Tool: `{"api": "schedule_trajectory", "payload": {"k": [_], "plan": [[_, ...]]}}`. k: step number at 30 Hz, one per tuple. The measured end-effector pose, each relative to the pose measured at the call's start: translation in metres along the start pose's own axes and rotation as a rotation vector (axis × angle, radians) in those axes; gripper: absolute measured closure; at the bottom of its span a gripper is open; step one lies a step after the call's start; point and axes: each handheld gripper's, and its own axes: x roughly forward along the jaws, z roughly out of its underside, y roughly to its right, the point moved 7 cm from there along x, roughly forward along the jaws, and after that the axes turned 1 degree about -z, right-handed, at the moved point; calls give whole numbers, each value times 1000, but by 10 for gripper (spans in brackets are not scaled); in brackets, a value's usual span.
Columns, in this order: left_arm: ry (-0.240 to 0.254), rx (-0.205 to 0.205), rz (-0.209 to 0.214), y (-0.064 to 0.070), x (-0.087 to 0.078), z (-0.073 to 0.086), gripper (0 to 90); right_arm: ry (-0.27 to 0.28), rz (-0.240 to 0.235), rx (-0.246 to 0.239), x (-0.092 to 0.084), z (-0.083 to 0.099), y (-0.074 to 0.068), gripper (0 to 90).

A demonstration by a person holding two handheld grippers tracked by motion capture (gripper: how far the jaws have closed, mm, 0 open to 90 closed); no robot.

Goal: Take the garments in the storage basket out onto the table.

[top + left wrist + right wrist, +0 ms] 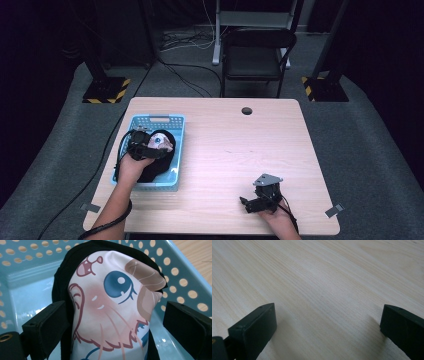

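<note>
Light is falling from above onto the wooden surface (235,150), leaving the floor and room around it sinking into near black. The high view is looking soft and slightly grainy. In the left gripper view, glare is glinting off the blue basket (30,297) floor beside the printed cloth (112,315), which is showing sharp while the black jaws are blurring. In the right gripper view, soft shadows are spreading on the surface beside each jaw.

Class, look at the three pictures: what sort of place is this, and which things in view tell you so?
Probably a lab or recording studio, not a home: a lone wooden table on grey carpet, dark surroundings, stands with hazard-striped bases, and loose cables by a folding chair.
</note>
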Motion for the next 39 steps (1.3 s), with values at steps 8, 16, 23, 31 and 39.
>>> {"api": "schedule_trajectory", "payload": {"k": [8,16,23,31,39], "plan": [[-55,-3,-3,1,8,3,65,0,0,0,0,0,0,0],[-93,-15,-19,1,15,4,67,0,0,0,0,0,0,0],[-118,-17,-51,1,19,7,79,0,0,0,0,0,0,0],[-157,7,-96,-1,21,10,143,0,0,0,0,0,0,0],[-167,30,-128,-2,18,10,296,-1,0,-1,0,0,0,0]]}}
